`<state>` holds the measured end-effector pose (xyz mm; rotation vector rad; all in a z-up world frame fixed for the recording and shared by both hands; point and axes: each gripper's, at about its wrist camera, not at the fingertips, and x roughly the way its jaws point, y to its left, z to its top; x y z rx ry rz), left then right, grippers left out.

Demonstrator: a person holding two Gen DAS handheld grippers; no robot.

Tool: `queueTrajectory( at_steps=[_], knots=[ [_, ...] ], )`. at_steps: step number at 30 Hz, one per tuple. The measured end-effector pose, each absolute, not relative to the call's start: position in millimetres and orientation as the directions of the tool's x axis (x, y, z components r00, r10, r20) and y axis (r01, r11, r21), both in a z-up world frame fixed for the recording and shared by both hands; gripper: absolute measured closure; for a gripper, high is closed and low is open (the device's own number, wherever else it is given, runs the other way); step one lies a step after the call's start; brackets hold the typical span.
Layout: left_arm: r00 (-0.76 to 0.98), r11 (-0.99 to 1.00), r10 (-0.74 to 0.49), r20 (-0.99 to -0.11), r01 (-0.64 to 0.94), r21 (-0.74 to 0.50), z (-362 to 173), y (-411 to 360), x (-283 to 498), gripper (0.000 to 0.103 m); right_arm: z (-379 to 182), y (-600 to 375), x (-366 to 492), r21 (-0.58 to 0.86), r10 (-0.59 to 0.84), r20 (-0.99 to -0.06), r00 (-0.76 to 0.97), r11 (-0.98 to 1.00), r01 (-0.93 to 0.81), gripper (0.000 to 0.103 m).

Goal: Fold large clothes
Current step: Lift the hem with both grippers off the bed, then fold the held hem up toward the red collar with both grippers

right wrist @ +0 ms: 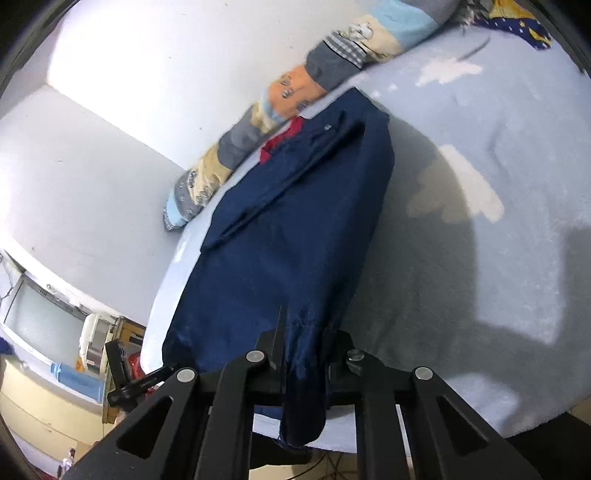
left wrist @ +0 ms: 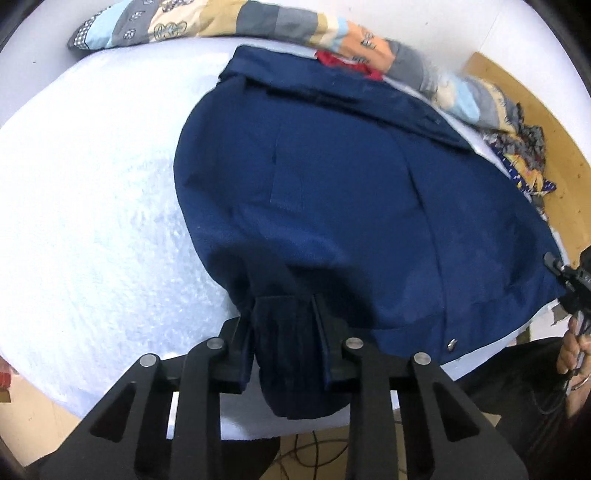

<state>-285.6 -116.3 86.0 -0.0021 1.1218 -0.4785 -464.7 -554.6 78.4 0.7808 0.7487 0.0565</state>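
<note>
The jacket's [left wrist: 332, 192] near hem is gripped by both tools: the left tool [left wrist: 284, 321] is tilted steeply down, the right tool [right wrist: 304, 354] is angled lower over the bed [right wrist: 480, 221].

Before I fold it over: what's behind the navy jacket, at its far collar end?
Behind the navy jacket, a red cloth peeks out beside the patchwork quilt along the wall. The jacket hides most of the red cloth, so its shape is unclear.
</note>
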Motion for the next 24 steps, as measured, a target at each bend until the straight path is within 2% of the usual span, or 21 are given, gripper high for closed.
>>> queueTrajectory(
  at_steps=[4,6,10,13,14,15,17,18,19,20,21,24],
  knots=[
    [0.311,0.914,-0.325,-0.893,0.347,-0.212,72.0,-121.0,-278.1,0.078,68.7,-556.5,-462.5,0.625,0.284,-0.647,0.707,0.728,0.28,0.09],
    [0.303,0.916,-0.32,-0.898,0.34,-0.212,68.9,-120.6,-275.4,0.078,60.3,-557.7,-457.9,0.613,0.285,-0.683,0.673,0.725,0.315,0.086],
    [0.294,0.916,-0.318,-0.901,0.341,-0.212,64.6,-126.1,-274.9,0.077,43.1,-564.9,-454.9,0.57,0.258,-0.747,0.613,0.722,0.391,0.083],
    [0.293,0.918,-0.318,-0.902,0.334,-0.215,61.8,-130.2,-271.2,0.068,34.8,-569.3,-452.6,0.575,0.266,-0.757,0.597,0.705,0.414,0.073],
    [0.29,0.916,-0.323,-0.901,0.337,-0.22,61.5,-131.6,-269.9,0.061,32.9,-569.9,-451.7,0.554,0.246,-0.772,0.586,0.713,0.43,0.068],
    [0.281,0.911,-0.334,-0.9,0.342,-0.232,60.3,-134.3,-268.6,0.046,30.8,-570.1,-452.1,0.538,0.234,-0.783,0.577,0.72,0.438,0.063],
    [0.268,0.896,-0.359,-0.894,0.368,-0.25,58.4,-142.9,-268.7,0.031,24.8,-569.9,-451.1,0.526,0.226,-0.793,0.566,0.724,0.447,0.064],
    [0.286,0.9,-0.338,-0.897,0.378,-0.219,58.4,-147.5,-270.8,0.032,23.0,-570.2,-450.9,0.535,0.23,-0.787,0.572,0.717,0.447,0.067],
    [0.307,0.901,-0.307,-0.901,0.398,-0.171,58.2,-153.2,-273.9,0.034,20.7,-570.2,-451.1,0.548,0.243,-0.779,0.578,0.713,0.438,0.076],
    [0.327,0.9,-0.287,-0.9,0.414,-0.137,59.6,-156.5,-277.0,0.048,21.0,-568.9,-451.8,0.568,0.268,-0.767,0.584,0.706,0.423,0.089],
    [0.346,0.898,-0.276,-0.897,0.425,-0.112,62.4,-157.8,-279.1,0.073,22.8,-568.2,-453.1,0.571,0.264,-0.761,0.593,0.705,0.42,0.09],
    [0.357,0.893,-0.334,-0.873,0.415,-0.172,72.7,-147.3,-278.2,0.08,38.6,-563.6,-458.3,0.63,0.296,-0.693,0.658,0.693,0.351,0.09]
  ],
)
